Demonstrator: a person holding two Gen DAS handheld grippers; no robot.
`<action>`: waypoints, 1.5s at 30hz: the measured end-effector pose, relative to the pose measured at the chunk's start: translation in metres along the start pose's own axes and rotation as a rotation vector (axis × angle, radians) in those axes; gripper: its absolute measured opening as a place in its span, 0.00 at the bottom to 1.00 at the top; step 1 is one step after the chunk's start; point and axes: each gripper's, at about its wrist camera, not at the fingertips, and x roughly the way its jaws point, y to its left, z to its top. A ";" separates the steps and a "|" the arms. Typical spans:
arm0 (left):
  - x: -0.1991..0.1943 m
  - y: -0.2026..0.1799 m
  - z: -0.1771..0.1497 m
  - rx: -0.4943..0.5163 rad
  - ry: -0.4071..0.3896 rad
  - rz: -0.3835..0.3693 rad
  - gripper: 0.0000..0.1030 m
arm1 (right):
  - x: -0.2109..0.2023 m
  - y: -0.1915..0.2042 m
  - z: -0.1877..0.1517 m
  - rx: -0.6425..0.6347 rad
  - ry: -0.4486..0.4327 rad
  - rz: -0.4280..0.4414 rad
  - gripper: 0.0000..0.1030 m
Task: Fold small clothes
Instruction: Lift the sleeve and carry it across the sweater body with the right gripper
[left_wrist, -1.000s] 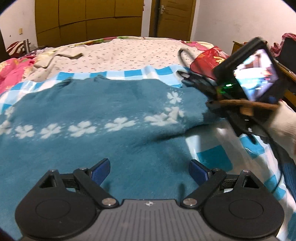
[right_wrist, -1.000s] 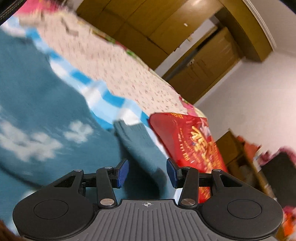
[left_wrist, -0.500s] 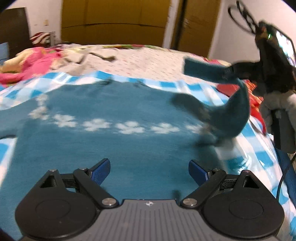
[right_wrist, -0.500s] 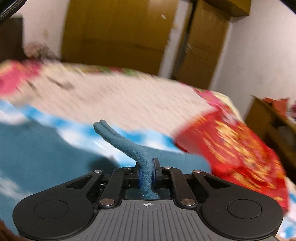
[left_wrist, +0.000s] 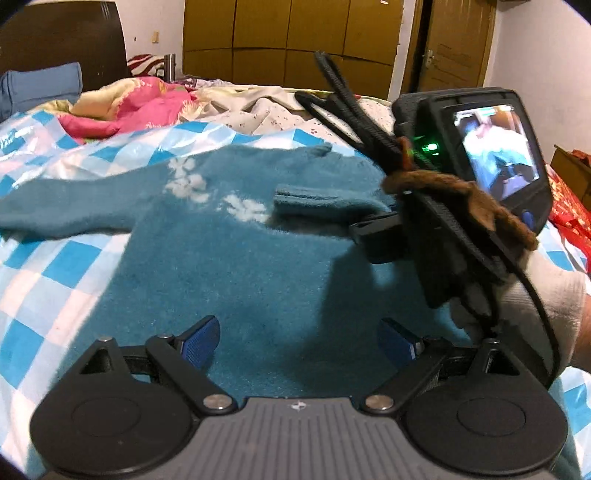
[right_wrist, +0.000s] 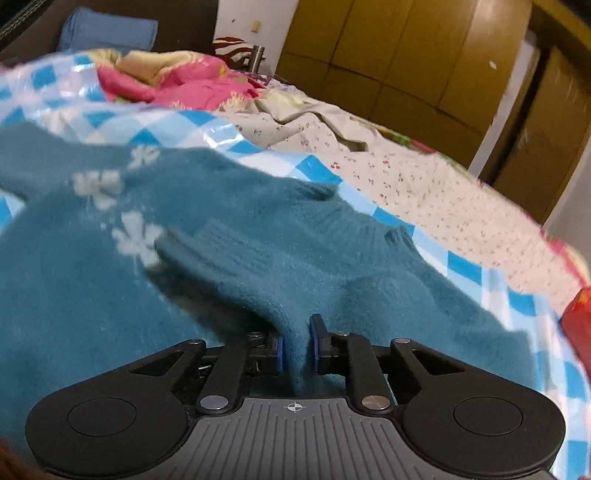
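Sweater of fuzzy teal knit with white flowers (left_wrist: 236, 266) lies spread on the bed just ahead of my wide-open left hand-held gripper (left_wrist: 299, 338), soft, light and floppy, so my right hand-held gripper (right_wrist: 295, 349) pinches its sleeve (right_wrist: 251, 273) near the cuff.

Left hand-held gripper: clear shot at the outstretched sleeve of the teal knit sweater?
Probably yes. The left hand-held gripper is open and empty, and the outstretched sleeve lies flat, uncovered on the blue-checked sheet. The right hand-held gripper works the opposite side.
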 end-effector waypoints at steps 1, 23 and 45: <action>0.000 0.001 0.000 -0.001 -0.004 -0.005 0.98 | 0.000 -0.002 -0.001 -0.010 -0.001 -0.001 0.16; -0.022 0.035 0.005 -0.076 -0.101 -0.012 0.98 | 0.006 0.031 0.042 -0.078 0.079 0.065 0.26; -0.073 0.219 -0.018 -0.500 -0.234 0.390 1.00 | -0.004 0.296 0.190 -0.390 -0.120 0.509 0.44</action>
